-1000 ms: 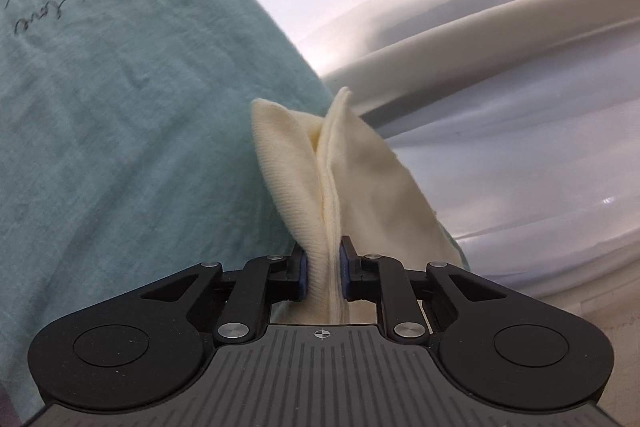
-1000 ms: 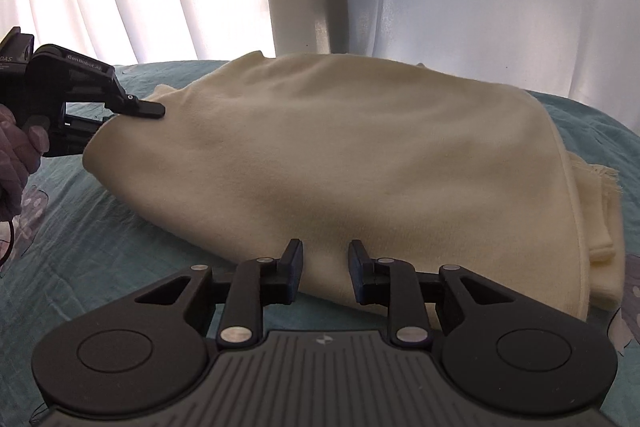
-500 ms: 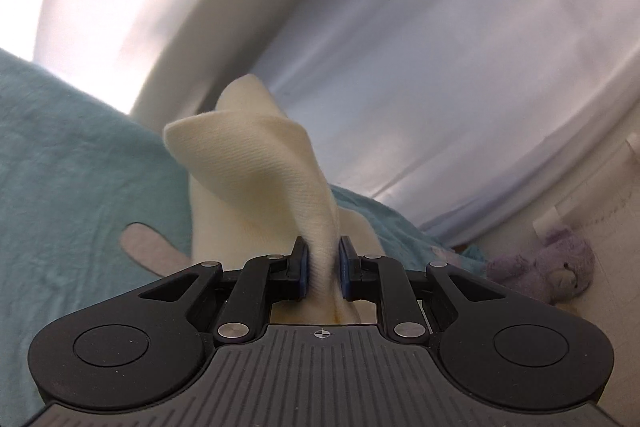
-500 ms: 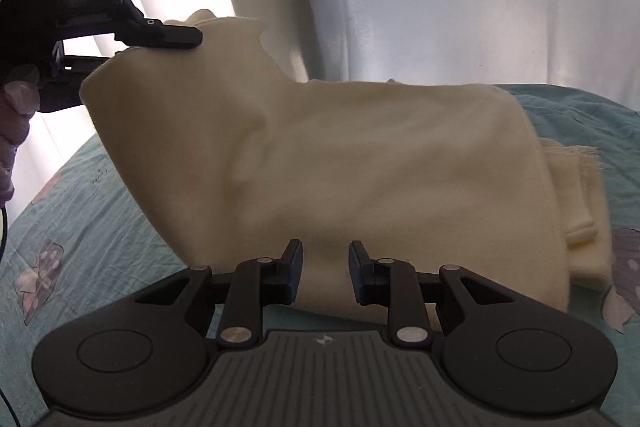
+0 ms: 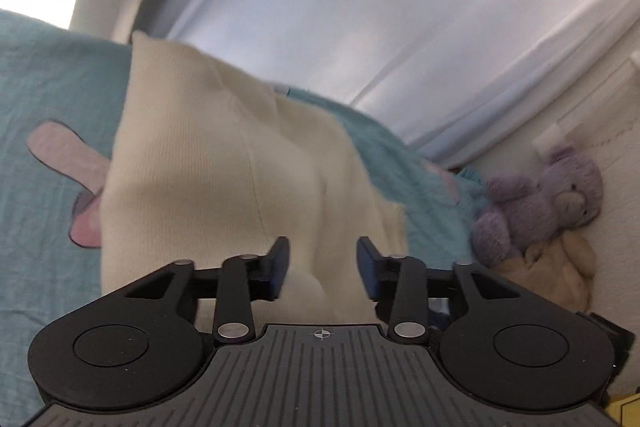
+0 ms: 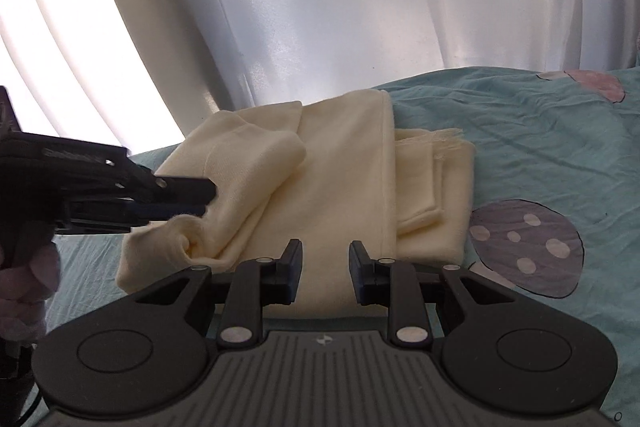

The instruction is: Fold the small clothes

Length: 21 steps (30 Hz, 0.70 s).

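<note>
Right wrist view: at far left the left gripper [image 6: 200, 203] hangs over the left edge of the folded cream knit garment [image 6: 340, 195], its jaws opening, cloth between them but no longer pinched. That garment lies on the teal printed bedsheet [image 6: 540, 147]. Nearest, the right gripper [image 6: 324, 269] stands part-open above the garment's near edge, gripping nothing.

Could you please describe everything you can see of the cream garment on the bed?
The cream garment is soft, fine-ribbed knit, folded into a rough rectangle on the teal sheet. A frayed edge and stacked layers show on its right side. Its left flap lies doubled over and rumpled, with the left claw, jaws opening, at its corner. The right claw hovers open at its near edge.
</note>
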Motion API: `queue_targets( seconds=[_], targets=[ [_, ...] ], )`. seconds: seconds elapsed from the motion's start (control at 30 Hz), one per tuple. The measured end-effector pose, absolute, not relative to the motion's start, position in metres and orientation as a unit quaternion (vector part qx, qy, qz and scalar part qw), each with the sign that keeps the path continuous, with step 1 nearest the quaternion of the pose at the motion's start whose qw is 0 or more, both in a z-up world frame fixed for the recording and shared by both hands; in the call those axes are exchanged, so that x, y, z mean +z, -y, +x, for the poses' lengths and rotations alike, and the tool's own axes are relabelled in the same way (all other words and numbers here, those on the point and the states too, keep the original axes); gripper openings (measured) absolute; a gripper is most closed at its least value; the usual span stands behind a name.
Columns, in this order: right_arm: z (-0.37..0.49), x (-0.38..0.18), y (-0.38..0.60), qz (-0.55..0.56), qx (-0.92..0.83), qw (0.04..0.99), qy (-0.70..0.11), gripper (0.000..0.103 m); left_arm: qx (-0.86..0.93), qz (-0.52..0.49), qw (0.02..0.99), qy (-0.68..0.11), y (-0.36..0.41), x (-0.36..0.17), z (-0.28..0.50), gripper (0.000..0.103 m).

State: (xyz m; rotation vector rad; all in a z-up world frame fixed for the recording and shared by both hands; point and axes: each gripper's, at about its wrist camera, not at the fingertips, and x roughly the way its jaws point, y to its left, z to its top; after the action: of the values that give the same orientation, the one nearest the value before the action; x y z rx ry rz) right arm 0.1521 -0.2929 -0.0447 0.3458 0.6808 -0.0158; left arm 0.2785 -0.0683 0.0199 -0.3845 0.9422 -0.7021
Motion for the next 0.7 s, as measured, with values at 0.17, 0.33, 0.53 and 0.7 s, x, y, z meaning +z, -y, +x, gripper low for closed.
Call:
queue_targets(
  seconds=[0.17,0.33,0.53,0.7],
  targets=[
    [0.176,-0.038,0.298,0.216,0.047,0.92,-0.323,0.046,-0.226,-0.136,0.871,-0.414,0.036,0.026,0.273,0.056],
    [0.219,-0.05,0.301,0.284,0.103,0.885,-0.353,0.056,-0.193,-0.118,0.853,-0.47,0.035,-0.012,0.279,0.056],
    [0.255,-0.071,0.299,0.336,0.128,0.849,-0.388,0.057,-0.188,-0.131,0.846,-0.481,0.033,-0.027,0.279,0.069],
    [0.277,-0.078,0.294,0.358,0.147,0.835,-0.391,0.06,-0.19,-0.135,0.847,-0.478,0.032,-0.027,0.277,0.073]
  ],
)
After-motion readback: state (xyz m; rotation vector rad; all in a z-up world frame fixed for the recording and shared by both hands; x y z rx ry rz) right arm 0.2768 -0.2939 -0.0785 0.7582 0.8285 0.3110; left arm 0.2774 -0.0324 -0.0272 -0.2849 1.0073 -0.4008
